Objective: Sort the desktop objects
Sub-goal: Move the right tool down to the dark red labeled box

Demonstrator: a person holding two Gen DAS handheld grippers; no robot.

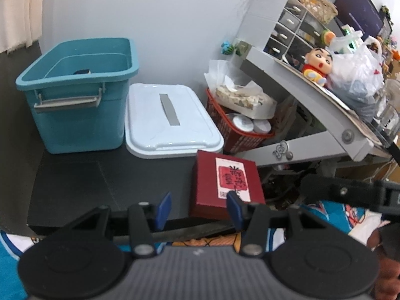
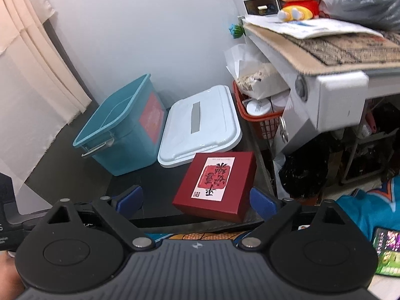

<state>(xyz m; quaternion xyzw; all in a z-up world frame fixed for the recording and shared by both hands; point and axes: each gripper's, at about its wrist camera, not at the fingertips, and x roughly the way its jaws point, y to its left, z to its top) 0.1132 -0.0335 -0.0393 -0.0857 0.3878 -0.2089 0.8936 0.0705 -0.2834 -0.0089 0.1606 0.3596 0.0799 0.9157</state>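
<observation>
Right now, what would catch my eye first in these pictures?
Probably the dark red box with its white and red label, lying at the near edge of the black table, just ahead of the wide-open right gripper. Behind it stand an open teal bin and a flat white lid side by side. A red-shirted cartoon doll sits on the cluttered grey shelf to the right.

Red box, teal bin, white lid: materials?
Red box: likely matte card, going by its crisp folded edges and paper label. Teal bin: moulded plastic, satin, with rolled rim. White lid: glossy plastic, showing highlights along its edge.
</observation>
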